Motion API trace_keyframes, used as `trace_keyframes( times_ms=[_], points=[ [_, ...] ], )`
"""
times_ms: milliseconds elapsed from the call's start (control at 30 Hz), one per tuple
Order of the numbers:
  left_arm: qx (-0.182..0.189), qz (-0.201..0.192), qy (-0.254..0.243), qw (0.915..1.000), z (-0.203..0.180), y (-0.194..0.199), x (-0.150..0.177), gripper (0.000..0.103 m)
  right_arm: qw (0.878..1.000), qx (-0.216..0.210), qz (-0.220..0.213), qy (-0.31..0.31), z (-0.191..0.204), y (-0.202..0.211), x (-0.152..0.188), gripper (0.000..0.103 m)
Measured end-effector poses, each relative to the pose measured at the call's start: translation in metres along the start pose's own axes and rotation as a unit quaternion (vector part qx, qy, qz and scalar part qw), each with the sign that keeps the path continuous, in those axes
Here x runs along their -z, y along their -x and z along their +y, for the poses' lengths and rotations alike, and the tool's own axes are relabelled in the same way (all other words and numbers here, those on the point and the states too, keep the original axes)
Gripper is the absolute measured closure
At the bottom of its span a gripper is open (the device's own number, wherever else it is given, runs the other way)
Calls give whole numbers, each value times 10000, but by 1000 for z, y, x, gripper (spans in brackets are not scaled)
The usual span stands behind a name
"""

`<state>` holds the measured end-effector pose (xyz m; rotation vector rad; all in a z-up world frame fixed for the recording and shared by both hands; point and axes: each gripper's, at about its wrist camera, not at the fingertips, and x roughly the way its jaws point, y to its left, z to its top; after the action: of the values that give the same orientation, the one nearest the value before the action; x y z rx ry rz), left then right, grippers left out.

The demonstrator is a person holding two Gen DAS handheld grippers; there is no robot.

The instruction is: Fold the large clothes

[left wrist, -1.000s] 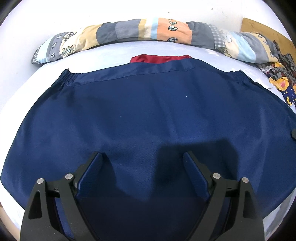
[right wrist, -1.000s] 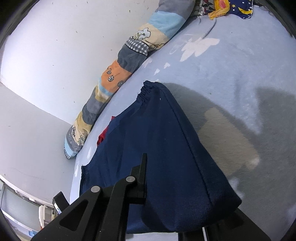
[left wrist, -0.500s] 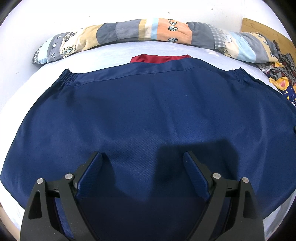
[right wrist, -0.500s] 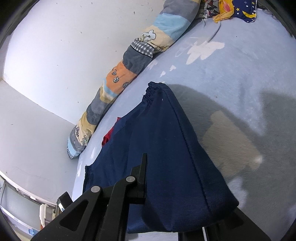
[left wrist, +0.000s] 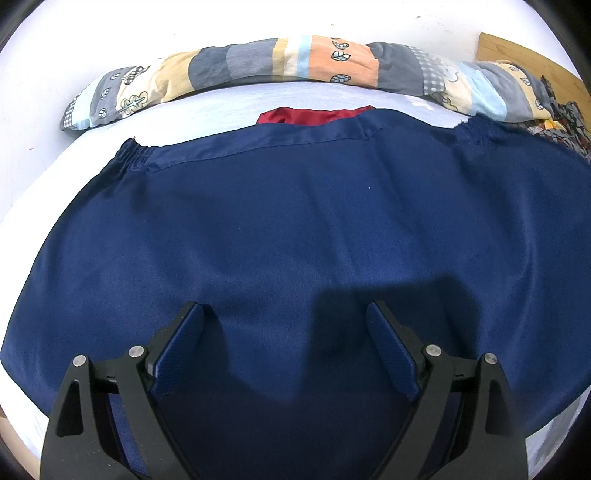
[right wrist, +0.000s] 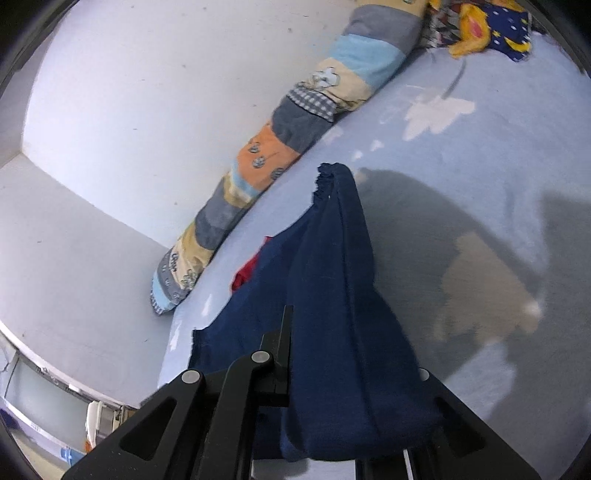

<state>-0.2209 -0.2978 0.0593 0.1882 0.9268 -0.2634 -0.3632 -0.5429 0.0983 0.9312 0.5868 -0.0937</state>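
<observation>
A large navy blue garment (left wrist: 288,229) with an elastic waistband lies spread on a pale blue bed sheet (left wrist: 221,107). A red cloth (left wrist: 314,115) peeks out beyond its far edge. My left gripper (left wrist: 286,325) is open and hovers just above the near part of the garment. My right gripper (right wrist: 351,373) is shut on the garment's right edge (right wrist: 332,295) and holds it lifted off the sheet, the cloth draped over the jaws. The right fingertips are hidden by the fabric.
A long patchwork bolster (left wrist: 288,62) lies along the white wall at the far side, also in the right wrist view (right wrist: 288,122). A heap of patterned clothes (right wrist: 480,33) sits at the far right. A wooden board (left wrist: 517,48) stands behind it.
My right gripper has lifted and pulled the garment's right edge inward, so the cloth stands steeper. The left gripper has hardly moved.
</observation>
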Motion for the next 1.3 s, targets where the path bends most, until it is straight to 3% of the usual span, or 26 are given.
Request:
trace_keyframes(
  times_ms=[133,333,467,667,867,1000,1133,1200,1300],
  points=[
    [169,33,14,9999,7,3,-1,12,9996,5,-22,287,29,0,2,94],
    [387,75,312,9987,48,10,-7,12,9969,62,-50,785,74,-8,12,93],
    [587,67,1112,9920,106,19,-16,13,9950,108,-6,997,106,-21,23,93],
    [7,-499,1713,9840,205,45,-24,13,9877,272,218,1526,164,-49,49,93],
    [-681,-351,2392,9679,295,47,-5,13,9656,559,589,2470,238,-108,116,93],
    [-773,-210,2706,9594,329,44,10,13,9446,711,852,3090,270,-165,180,93],
    [-730,-52,2956,9525,345,37,19,13,9183,1103,1244,3592,267,-224,239,93],
    [-664,-5,3058,9498,351,36,23,13,9171,1169,1247,3601,267,-225,252,92],
    [-610,-50,3101,9487,352,41,23,13,9202,1104,1059,3603,275,-214,243,93]
  ],
)
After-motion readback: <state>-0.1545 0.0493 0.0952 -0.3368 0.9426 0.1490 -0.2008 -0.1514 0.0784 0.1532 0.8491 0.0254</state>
